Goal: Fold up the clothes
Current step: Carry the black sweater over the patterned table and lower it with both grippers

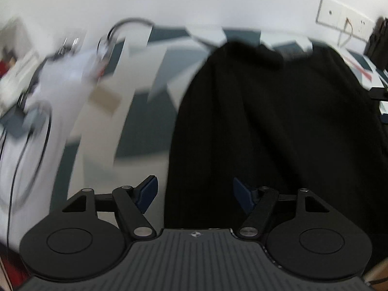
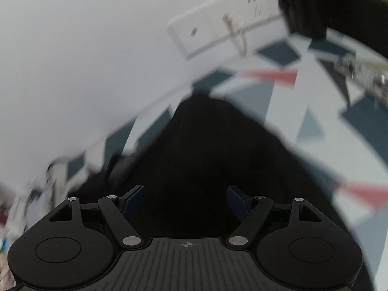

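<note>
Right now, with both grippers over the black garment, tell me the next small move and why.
Probably lower both grippers onto the garment's near edge and close. The left gripper and right gripper both stand open with nothing pinched, and the black garment lies spread on the patterned cloth just ahead of the pads, so a grasp seems to come before any fold.

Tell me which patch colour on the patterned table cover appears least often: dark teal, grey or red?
Red: on the patterned table cover only a few thin red triangles show in the right wrist view, while dark teal patches are many.
</note>
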The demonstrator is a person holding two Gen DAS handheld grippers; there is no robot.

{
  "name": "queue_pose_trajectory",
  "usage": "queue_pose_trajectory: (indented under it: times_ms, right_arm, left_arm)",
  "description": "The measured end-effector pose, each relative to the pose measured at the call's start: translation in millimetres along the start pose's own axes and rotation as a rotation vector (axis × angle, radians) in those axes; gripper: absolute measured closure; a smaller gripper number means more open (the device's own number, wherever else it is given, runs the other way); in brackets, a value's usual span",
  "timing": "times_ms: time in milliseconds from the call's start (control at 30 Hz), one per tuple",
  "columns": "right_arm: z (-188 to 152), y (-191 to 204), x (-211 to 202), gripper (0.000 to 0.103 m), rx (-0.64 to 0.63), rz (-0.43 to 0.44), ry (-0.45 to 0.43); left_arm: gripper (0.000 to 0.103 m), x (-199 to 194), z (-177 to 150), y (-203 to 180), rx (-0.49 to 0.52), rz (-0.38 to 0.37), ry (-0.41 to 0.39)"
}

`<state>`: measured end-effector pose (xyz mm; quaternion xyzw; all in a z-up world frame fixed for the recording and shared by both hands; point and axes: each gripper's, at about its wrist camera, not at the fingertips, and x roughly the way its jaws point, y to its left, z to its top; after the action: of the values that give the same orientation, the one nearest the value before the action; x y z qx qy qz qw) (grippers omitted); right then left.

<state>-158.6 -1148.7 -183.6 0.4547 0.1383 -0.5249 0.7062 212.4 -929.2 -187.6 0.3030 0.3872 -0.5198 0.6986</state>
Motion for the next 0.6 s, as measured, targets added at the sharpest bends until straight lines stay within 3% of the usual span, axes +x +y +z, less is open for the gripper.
queue_pose_trajectory:
  times_ms: [33, 167, 267, 300, 367, 433, 600]
  right_arm:
    - [-14, 3, -4, 0.032, -0.028, 0.010, 0.023]
    - [-60, 18, -12, 0.032, -0.155, 0.029, 0.118]
    - [-85, 29, -15, 0.033, -0.202, 0.038, 0.175]
    - [-91, 32, -18, 0.033, -0.208, 0.043, 0.185]
    - [-98, 36, -23, 0.033, -0.215, 0.046, 0.193]
    - [-101, 39, -30, 0.033, -0.217, 0.041, 0.188]
    - [-95, 40, -39, 0.033, -0.169, 0.019, 0.152]
  left_arm:
    - [0.022, -4, -13, -1, -0.014, -0.011, 0.020]
    - [0.022, -11, -52, -8, -0.024, 0.014, 0.067]
    - [0.023, -19, -67, -12, -0.034, 0.038, 0.034]
    - [0.027, -20, -68, -11, -0.041, 0.034, 0.027]
    - [0.068, -25, -66, -9, -0.051, 0.021, 0.018]
    - [0.092, -29, -62, -8, -0.054, 0.015, 0.019]
    - [0.093, -51, -47, 0, -0.051, -0.035, 0.001]
